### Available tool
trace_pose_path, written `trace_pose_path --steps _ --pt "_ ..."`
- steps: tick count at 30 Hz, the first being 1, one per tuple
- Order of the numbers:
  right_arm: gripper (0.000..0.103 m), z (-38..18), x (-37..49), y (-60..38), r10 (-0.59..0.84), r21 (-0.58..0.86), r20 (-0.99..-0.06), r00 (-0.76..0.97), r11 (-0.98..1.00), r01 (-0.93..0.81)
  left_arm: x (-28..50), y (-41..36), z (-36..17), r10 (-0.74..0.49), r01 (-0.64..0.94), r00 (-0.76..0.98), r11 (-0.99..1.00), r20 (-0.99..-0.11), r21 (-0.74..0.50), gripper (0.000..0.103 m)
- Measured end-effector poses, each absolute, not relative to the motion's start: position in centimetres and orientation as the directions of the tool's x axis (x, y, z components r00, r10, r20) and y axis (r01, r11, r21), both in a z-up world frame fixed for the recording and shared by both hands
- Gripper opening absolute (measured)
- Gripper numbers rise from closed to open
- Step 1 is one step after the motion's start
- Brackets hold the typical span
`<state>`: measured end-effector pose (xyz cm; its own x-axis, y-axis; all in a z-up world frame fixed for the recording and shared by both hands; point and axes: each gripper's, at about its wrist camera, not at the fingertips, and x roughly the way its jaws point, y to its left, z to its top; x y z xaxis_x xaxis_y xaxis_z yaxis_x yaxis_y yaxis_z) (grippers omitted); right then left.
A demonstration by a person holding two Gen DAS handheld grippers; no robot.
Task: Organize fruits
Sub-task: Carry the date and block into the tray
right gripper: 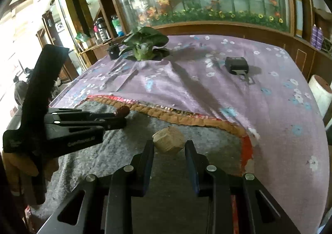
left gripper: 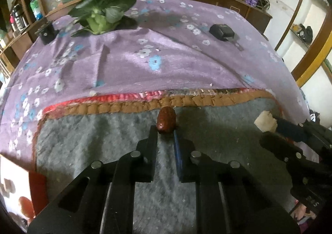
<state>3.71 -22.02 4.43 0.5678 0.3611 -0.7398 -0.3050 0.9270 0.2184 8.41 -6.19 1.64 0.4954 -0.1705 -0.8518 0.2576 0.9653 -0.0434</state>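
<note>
Left gripper (left gripper: 166, 130) is gripping a red date (left gripper: 166, 120) at its fingertips while the right gripper (right gripper: 169, 144) is closing around a pale tan chunk (right gripper: 168, 140)

Both tools are working over a grey felt mat (left gripper: 103, 140) edged with a brown braided border (left gripper: 166, 103), which is lying on a purple floral cloth (left gripper: 124, 62). The date is sitting clamped between the left jaws, near the mat's far edge. The tan chunk is sitting between the right fingers, which are standing fairly wide; whether they are actually pressing it I cannot tell. Well beyond the mat, a leafy green vegetable (left gripper: 101, 12), a small black cup-like item (left gripper: 46, 33) and a black buckle-like object (left gripper: 222, 32) are resting apart on the cloth
</note>
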Motion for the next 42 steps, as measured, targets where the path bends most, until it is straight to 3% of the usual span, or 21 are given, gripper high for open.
trace_pose_path --steps 9,42 --pt "0.03 5.3 3.0 -20.2 0.373 0.211 -0.739 0.56 0.919 -0.334 5.2 -4.0 3.5 -0.166 0.222 0.533 0.974 -0.829 -0.052 0.014" --pt "0.03 8.7 -5.2 0.9 0.581 0.23 -0.711 0.395 0.724 -0.651 -10.5 15.1 7.8 0.118 -0.156 0.67 0.988 -0.733 0.017 0.014"
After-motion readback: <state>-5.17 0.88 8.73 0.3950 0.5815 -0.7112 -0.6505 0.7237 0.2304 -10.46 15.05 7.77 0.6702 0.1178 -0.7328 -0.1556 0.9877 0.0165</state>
